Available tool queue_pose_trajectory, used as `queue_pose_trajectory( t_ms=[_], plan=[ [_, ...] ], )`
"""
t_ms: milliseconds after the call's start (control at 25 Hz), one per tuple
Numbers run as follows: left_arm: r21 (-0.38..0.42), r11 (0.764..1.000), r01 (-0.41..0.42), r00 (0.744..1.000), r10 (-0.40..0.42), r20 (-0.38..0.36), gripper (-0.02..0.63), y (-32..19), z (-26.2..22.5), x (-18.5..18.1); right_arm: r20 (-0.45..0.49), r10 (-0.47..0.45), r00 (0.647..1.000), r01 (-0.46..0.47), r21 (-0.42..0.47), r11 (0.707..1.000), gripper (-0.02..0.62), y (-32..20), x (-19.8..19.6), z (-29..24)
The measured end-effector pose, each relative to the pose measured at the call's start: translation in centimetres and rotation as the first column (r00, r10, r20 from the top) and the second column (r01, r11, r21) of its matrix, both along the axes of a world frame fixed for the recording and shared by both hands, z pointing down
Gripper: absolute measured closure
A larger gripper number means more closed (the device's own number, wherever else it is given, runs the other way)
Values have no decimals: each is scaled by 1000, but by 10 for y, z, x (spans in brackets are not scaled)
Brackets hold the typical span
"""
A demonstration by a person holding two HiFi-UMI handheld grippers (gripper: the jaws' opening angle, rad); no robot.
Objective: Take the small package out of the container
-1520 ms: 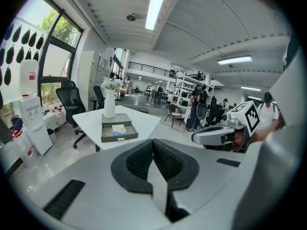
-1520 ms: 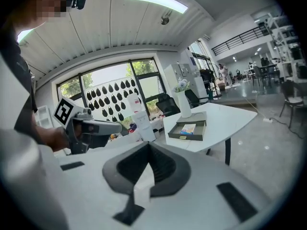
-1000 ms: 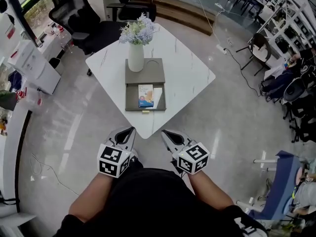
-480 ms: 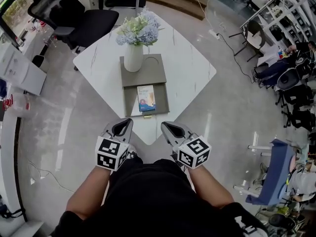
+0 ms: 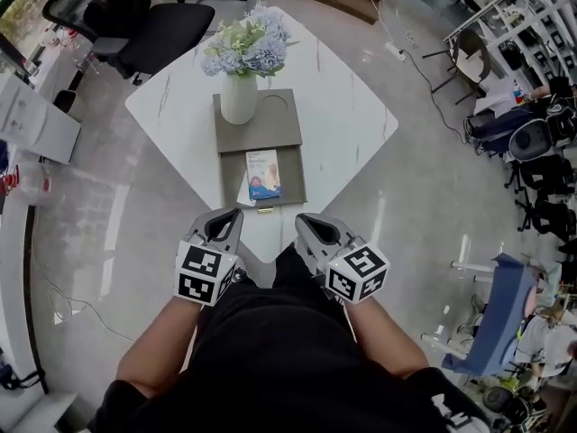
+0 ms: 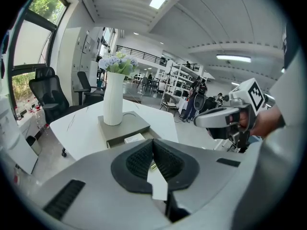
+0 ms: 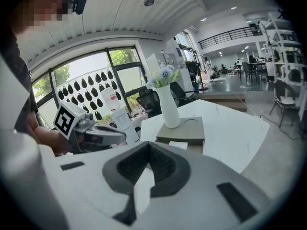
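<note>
A small blue-and-white package [image 5: 262, 173] lies in the open drawer of a grey container [image 5: 260, 126] on the white table [image 5: 347, 124]. A white vase [image 5: 239, 98] of flowers stands on the container's top. My left gripper [image 5: 225, 217] and right gripper [image 5: 306, 221] hover side by side over the table's near corner, short of the drawer, both shut and empty. In the left gripper view the left gripper [image 6: 153, 142] points at the package [image 6: 134, 138]. From the right gripper [image 7: 148, 145], the package [image 7: 178, 145] shows just ahead, below the vase [image 7: 169, 107].
Black office chairs [image 5: 135, 16] stand beyond the table's far left edge. A white cabinet [image 5: 27, 115] is at the left, a blue stand [image 5: 500, 318] at the right. Glossy floor surrounds the table.
Both grippers have come forward together towards the table and now hang over its near corner. The drawer and package sit nearer to them. Both pairs of jaws stay shut.
</note>
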State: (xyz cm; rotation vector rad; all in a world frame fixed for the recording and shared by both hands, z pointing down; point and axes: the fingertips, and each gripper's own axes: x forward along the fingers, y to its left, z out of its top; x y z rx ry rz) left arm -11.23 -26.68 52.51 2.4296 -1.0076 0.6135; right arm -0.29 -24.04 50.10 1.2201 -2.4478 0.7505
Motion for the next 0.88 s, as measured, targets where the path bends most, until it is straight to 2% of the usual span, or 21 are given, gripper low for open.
queue_pose_trajectory(
  t_ms=[200, 440, 600, 880],
  plan=[
    [25, 997, 72, 997, -72, 40, 603, -21, -2, 11, 9, -86, 996, 86, 2, 996, 595, -24, 11, 6],
    [25, 983, 183, 979, -185, 88, 597, -42, 1, 28, 35, -204, 978, 204, -1, 979, 595, -49, 27, 7],
    [30, 973, 230, 966, -232, 114, 547, -56, 5, 40, 44, -255, 966, 255, -4, 967, 595, -61, 39, 16],
    [21, 952, 305, 939, -304, 160, 403, -68, 13, 49, 67, -306, 950, 307, -5, 952, 595, -71, 55, 21]
  ],
)
